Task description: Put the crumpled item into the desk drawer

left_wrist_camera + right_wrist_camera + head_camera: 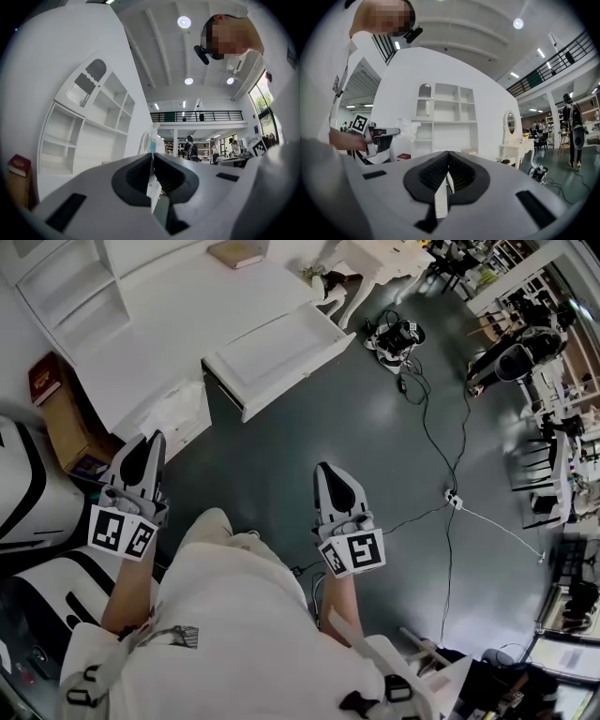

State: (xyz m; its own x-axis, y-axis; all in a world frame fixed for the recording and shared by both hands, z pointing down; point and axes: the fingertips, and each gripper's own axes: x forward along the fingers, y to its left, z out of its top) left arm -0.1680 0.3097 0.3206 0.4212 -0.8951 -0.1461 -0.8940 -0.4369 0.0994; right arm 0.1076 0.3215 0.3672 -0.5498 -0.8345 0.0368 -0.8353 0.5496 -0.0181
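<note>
Drawer [298, 371] stands pulled out from desk [183, 320], open from above. Dark floor [272, 460] before it gives free passage. Cardboard box [67, 432] crowds left side; cables [433, 442] trail at right.

place: open studio hall | cues: white desk [187, 324], shelving [447, 123], mezzanine railing [197, 116], floor cables [433, 442]

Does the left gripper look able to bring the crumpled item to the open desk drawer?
Probably yes: the left gripper grips the crumpled item, the drawer stands open, and nothing seems to block the way.
</note>
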